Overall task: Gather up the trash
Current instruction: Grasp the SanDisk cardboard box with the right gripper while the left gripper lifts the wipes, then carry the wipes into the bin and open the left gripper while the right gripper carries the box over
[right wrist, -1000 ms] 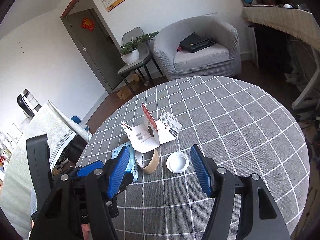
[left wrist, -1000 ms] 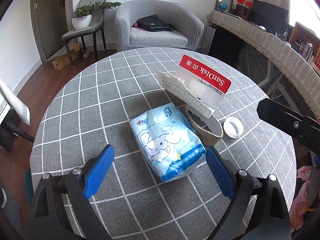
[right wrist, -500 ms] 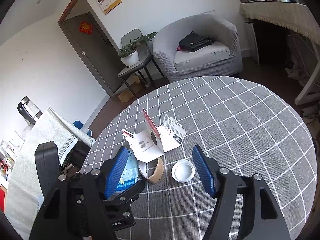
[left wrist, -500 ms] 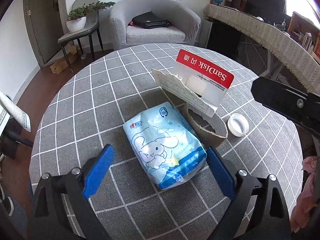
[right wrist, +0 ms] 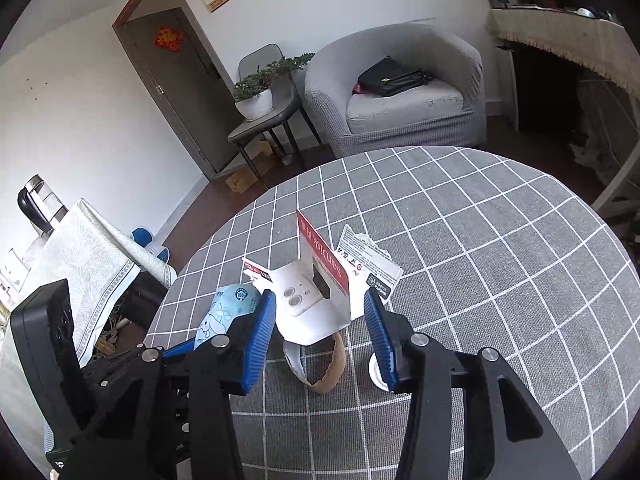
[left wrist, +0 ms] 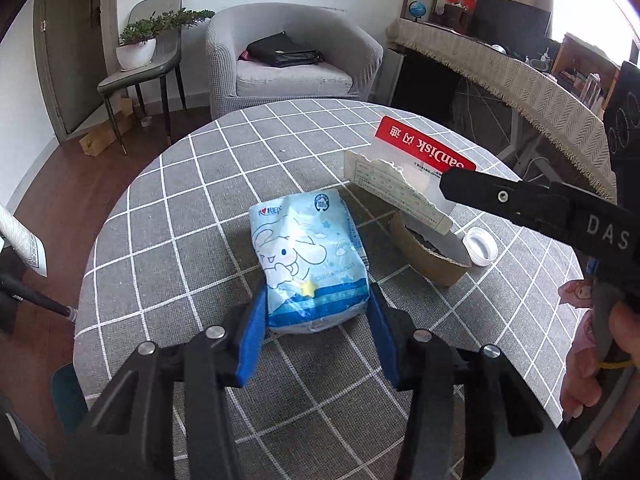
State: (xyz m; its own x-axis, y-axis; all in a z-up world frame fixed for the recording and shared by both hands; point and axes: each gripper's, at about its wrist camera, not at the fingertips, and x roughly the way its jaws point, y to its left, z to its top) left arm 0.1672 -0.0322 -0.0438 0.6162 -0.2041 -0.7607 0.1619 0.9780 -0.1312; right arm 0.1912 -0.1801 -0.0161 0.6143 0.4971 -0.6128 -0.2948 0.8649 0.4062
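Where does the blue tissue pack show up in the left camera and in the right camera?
Left wrist view: the tissue pack lies centre frame, its near end between the left tongs.
Right wrist view: only its top shows at lower left, behind the right tongs' left finger.
Shared landmark: the red and white card package, standing just beyond the pack.

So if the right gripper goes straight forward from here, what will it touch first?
Most likely the torn red-and-white SanDisk cardboard package, which stands between the open blue fingers of the right gripper, just ahead. The brown cardboard tape ring lies lower, beneath it; depth is uncertain.
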